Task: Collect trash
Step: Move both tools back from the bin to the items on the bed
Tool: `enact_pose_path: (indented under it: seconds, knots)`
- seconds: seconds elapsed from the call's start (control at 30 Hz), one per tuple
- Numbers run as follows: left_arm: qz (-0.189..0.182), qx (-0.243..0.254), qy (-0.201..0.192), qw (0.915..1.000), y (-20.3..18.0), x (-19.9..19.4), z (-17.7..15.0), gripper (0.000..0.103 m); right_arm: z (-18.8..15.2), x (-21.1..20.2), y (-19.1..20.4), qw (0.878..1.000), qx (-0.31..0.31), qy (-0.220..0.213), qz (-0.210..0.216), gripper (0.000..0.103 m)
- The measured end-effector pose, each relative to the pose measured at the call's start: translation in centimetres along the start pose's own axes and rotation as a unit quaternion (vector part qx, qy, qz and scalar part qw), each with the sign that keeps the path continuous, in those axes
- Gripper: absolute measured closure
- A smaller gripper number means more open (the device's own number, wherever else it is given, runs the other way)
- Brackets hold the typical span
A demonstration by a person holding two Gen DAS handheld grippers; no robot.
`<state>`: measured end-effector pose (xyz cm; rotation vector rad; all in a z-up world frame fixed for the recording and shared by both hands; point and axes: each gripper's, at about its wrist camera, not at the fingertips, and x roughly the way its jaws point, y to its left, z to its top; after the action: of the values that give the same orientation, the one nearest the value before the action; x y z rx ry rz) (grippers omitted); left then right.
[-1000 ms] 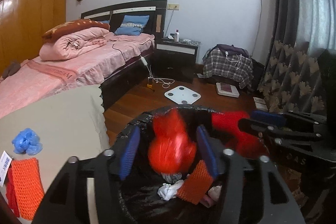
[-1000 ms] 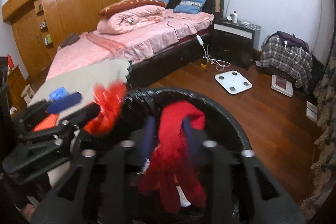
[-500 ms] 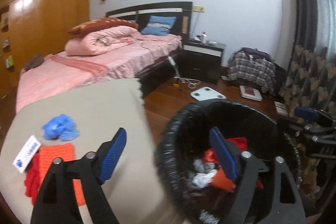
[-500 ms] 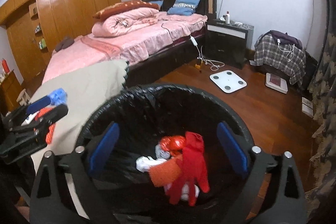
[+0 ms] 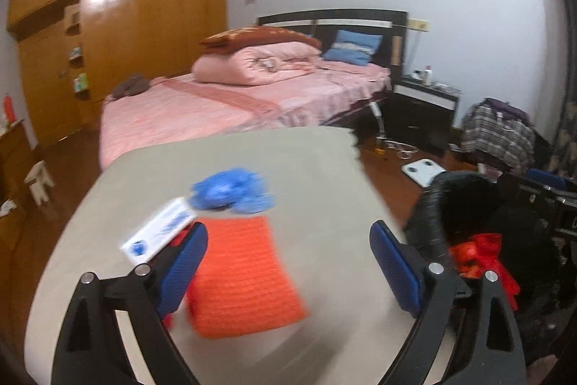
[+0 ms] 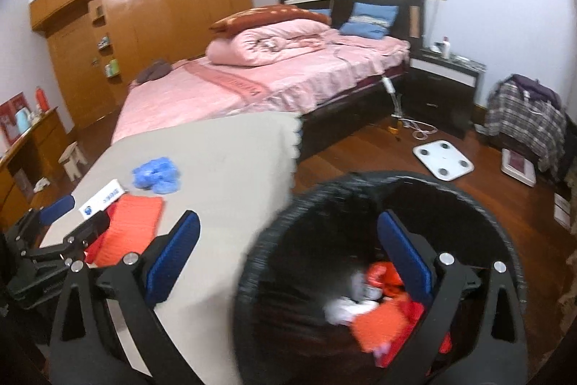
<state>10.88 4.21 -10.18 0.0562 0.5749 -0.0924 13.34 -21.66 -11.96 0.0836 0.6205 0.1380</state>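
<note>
Motion is blurring the orange cloth lying lengthwise toward the bed on the worktop; both tools, left tool and right tool, are spreading wide, empty.

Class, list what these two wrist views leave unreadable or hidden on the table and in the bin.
- White packet: print unreadable; motion blur in the left wrist view, too small in the right.
- Red item under the orange mesh: mostly covered; the left gripper finger hides more.
- Blue wad: smeared; kind unclear.
- Bin contents: blurred; the right gripper finger covers part.
</note>
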Motion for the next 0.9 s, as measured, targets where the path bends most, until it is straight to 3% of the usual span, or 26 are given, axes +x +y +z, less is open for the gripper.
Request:
enact_pose_path:
  seconds: [0.47, 0.83, 0.9]
  knots:
    - [0.094, -0.04, 0.023, 0.9945, 9.7, 0.1, -3.5, 0.014, -0.8, 6.9, 11.2, 0.995, -0.068, 0.039, 0.067, 0.007]
    - [0.12, -0.052, 0.041, 0.9906, 12.6, 1.2, -5.4, 0.014, -4.0, 11.9, 14.9, 0.989, -0.078, 0.101, 0.077, 0.008]
    - [0.122, -0.053, 0.044, 0.9902, 12.9, 1.4, -5.7, 0.014, -4.3, 12.5, 15.2, 0.988, -0.08, 0.109, 0.079, 0.012]
